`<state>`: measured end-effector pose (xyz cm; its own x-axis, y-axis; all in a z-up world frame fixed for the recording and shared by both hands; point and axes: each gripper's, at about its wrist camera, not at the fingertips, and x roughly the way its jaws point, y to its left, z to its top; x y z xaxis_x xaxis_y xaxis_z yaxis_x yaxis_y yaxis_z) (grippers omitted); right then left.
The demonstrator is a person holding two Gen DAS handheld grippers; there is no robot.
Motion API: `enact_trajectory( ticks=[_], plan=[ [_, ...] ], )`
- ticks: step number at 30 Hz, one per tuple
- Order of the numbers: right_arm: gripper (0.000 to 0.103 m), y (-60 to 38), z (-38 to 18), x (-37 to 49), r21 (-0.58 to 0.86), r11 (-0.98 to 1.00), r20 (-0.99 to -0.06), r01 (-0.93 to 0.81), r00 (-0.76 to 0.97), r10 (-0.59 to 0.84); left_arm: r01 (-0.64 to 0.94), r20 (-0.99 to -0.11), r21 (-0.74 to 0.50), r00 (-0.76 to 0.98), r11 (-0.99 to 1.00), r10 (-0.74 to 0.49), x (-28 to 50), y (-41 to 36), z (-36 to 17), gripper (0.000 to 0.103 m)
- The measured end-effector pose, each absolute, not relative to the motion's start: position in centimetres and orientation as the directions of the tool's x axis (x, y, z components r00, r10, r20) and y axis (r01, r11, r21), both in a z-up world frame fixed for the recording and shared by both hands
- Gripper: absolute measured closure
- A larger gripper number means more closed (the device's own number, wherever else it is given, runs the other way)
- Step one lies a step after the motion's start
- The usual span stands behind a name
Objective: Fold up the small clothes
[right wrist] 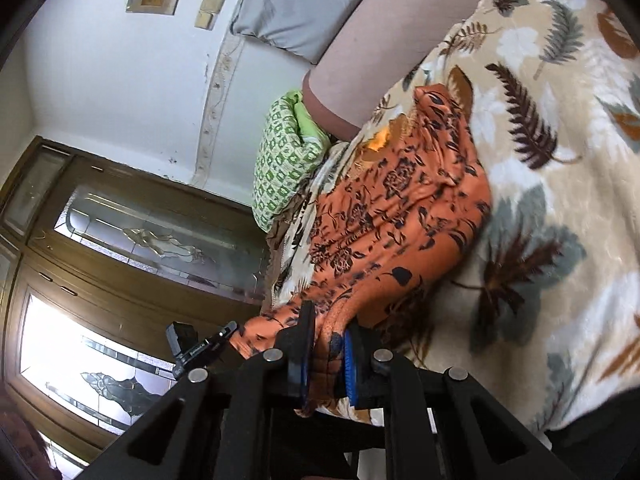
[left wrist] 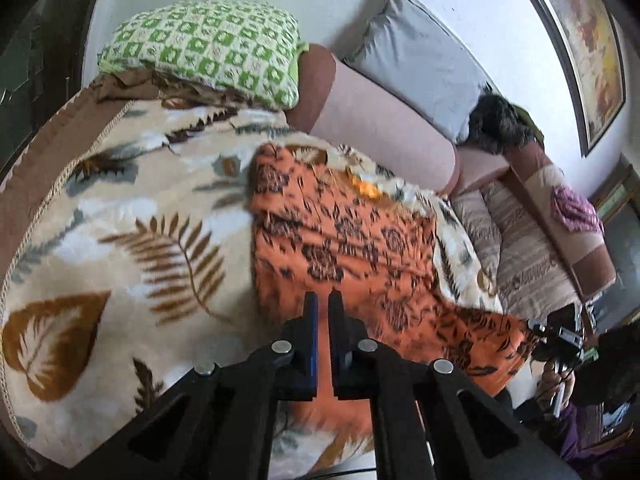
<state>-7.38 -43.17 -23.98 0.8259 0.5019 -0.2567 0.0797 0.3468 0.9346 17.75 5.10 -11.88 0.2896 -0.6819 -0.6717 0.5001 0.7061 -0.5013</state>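
An orange garment with a dark flower print [left wrist: 352, 240] lies on a cream leaf-patterned blanket [left wrist: 120, 208] over a sofa seat. My left gripper [left wrist: 323, 304] hovers over the garment's near edge with its jaws almost together and nothing visibly between them. In the right wrist view the same garment [right wrist: 400, 208] stretches away from me. My right gripper [right wrist: 326, 336] is shut on a bunched hem of the garment at its near end. The blanket [right wrist: 560, 160] fills the right side of that view.
A green-and-white checked cushion [left wrist: 208, 48] sits at the sofa's far end, also in the right wrist view [right wrist: 280, 160]. A grey pillow [left wrist: 420, 64] and a pink backrest [left wrist: 380, 120] run behind the blanket. A wooden glass door [right wrist: 120, 280] stands to the left.
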Motion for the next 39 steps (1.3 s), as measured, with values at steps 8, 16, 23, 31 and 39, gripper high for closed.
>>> enact_trajectory(
  ticks=[8,16,23,31,39],
  plan=[
    [0.089,-46.5,-23.3,-1.7,0.907,0.400,-0.330,0.135,0.818,0.472,0.464,-0.732,-0.461,0.283,0.756,-0.620,21.6,4.1,-11.9,0.098],
    [0.089,-45.7,-26.9,-5.4,0.923,0.344,-0.326,0.172,0.822,0.466,0.442,-0.877,-0.315,0.203,0.840,-0.435,15.3,5.2,-19.7,0.038],
    [0.089,-45.2,-27.9,-8.0,0.932,0.311,-0.316,0.184,0.833,0.454,0.473,-0.907,-0.308,0.115,0.826,-0.404,12.9,3.2,-24.0,0.041],
    [0.089,-44.0,-28.3,-8.4,0.932,0.311,-0.321,0.187,0.823,0.469,0.445,-0.906,-0.354,0.055,0.822,-0.420,11.8,3.7,-26.7,0.093],
    [0.089,-44.0,-28.4,-8.2,0.926,0.321,-0.338,0.200,0.818,0.465,0.460,-0.924,-0.319,0.044,0.829,-0.380,11.4,3.6,-26.7,0.069]
  ],
)
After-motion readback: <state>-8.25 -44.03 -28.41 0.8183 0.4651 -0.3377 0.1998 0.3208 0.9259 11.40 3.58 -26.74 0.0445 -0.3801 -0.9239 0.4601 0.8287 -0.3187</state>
